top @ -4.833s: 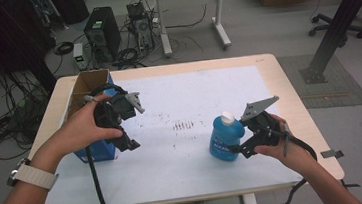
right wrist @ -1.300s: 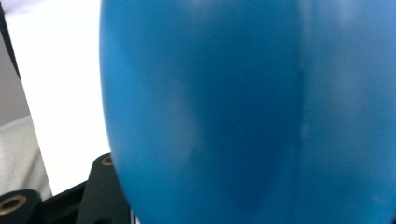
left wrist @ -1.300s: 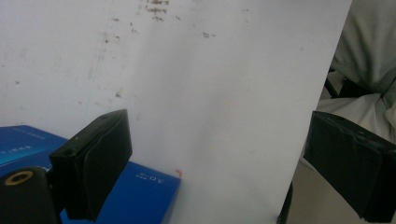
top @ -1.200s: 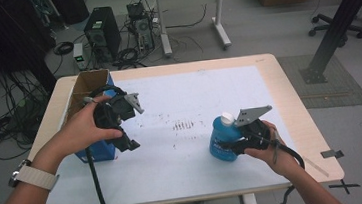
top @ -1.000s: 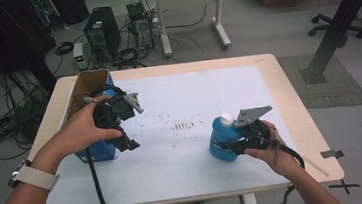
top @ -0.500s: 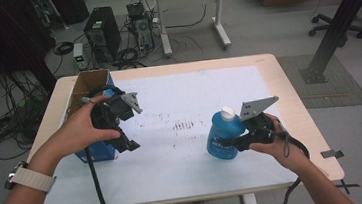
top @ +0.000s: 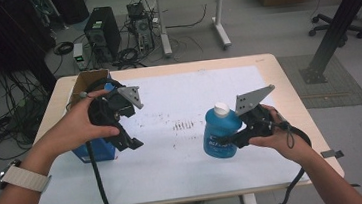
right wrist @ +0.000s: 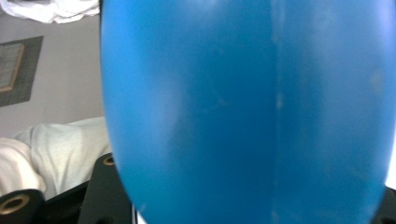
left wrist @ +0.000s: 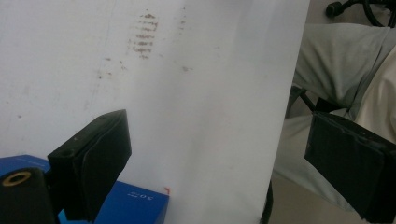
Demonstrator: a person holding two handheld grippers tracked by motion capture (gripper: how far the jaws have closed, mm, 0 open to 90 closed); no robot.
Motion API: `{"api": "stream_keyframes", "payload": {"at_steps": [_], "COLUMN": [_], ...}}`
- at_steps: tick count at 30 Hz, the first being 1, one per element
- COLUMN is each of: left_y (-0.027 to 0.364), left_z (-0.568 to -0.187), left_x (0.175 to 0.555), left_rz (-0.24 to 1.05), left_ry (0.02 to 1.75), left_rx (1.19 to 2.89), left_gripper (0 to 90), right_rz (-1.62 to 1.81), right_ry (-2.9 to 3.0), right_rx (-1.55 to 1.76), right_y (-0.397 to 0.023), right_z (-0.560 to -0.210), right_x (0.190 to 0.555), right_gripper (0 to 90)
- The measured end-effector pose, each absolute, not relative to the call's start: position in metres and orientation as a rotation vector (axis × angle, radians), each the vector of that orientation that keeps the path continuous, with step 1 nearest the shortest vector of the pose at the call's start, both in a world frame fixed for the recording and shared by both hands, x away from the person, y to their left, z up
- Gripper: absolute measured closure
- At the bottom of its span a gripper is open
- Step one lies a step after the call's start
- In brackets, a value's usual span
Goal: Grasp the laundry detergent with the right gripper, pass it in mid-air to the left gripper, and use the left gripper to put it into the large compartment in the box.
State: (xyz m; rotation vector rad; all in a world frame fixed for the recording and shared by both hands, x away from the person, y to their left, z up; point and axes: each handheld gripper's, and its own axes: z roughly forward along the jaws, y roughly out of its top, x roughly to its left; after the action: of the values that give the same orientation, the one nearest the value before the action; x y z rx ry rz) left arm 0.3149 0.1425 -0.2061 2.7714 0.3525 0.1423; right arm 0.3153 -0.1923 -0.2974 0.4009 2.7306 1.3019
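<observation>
blue bottle (top: 222,133) in right claw (top: 235,139); left claw (left wrist: 219,163) agape.

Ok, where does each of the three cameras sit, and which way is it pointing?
High view: above the person's side, looking forward and down at the table; both forearms, left gripper, right gripper.
Left gripper view: along its open jaws at the white sheet; trouser legs beyond the edge.
Right gripper view: pressed close to the blue bottle.
Shared: bottle, sheet stains.

Right gripper (top: 233,139) clamps the blue bottle (top: 220,132) on the white table (top: 185,167) — left gripper (top: 128,137) hovers above a blue box (top: 95,149).
</observation>
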Motion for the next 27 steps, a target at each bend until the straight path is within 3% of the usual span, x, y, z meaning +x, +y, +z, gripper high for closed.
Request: {"api": "stream_keyframes", "payload": {"at_steps": [11, 27], "left_y": [0.131, 0.11], "left_z": [-0.19, -0.173], "left_x": [0.306, 0.296], "left_rz": [0.141, 0.039], "left_ry": [0.315, 0.219], "left_rx": [2.773, 2.803], "left_gripper": [7.1, 5.4], "right_rz": [1.319, 1.283], "right_ry": [2.783, 2.904], "right_rx": [0.274, 0.118], "right_y": [-0.17, -0.131], "right_z": [-0.267, -0.261], "right_x": [0.314, 0.31], "right_gripper": [43.4, 43.4]}}
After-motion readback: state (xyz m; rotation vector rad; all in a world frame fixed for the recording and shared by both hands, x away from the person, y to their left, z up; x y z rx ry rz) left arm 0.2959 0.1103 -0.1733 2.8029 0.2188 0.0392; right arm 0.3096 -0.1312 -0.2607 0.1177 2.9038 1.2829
